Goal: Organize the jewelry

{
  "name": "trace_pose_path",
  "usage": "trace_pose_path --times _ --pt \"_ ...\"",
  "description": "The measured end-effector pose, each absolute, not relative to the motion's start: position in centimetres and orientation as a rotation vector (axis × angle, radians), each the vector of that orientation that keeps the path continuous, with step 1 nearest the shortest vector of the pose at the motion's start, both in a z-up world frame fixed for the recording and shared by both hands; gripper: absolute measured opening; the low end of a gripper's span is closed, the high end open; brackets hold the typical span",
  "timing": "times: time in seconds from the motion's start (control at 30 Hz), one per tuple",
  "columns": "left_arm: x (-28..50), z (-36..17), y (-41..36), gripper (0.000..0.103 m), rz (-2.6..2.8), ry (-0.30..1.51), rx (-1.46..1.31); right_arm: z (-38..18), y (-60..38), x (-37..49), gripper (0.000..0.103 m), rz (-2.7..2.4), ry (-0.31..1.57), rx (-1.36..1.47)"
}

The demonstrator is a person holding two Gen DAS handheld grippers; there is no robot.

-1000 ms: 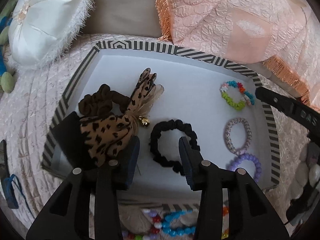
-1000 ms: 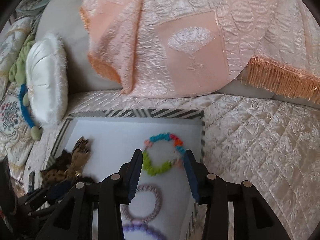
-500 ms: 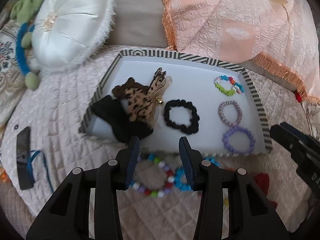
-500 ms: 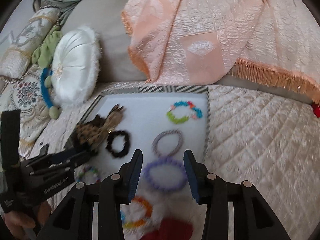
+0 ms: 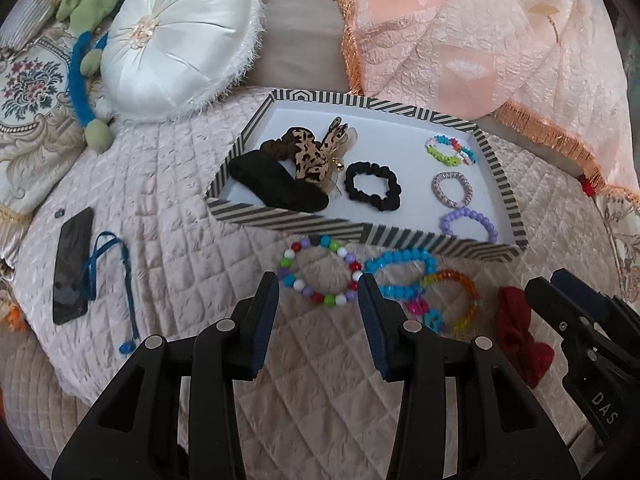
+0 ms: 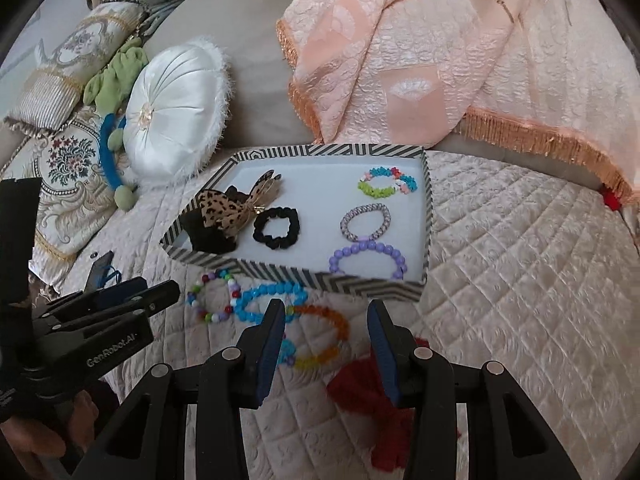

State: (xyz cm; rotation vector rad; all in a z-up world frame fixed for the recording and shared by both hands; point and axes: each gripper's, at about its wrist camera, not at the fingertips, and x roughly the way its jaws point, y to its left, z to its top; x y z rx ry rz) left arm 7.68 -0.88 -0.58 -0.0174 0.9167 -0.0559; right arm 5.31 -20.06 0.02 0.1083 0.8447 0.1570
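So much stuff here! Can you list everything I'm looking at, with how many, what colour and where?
tray: 1, black-and-white striped rim, on the quilt
scrunchies: 3 black or brown, 1 leopard, left half of tray
bracelets in tray: 3; multicolour, grey, purple, in a column on the right
bracelets on quilt: 3; mixed beads, blue, rainbow, in front of tray
red bow: 1, on quilt, right of the bracelets
phone: 1, black, with a blue cord, left on quilt
round pillow: 1, white, behind tray
throw: 1, peach, fringed, behind tray
left tool: black, open, empty
right tool: black, open, empty
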Motion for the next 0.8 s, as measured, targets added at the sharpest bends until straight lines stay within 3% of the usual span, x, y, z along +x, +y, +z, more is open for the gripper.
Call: trace_pose_path --times 0.8 --pt "3.2 0.9 -0.1 0.040 -0.056 0.858 -0.014 1.4 -18.5 1.6 0.041 0.123 0.824 0.100"
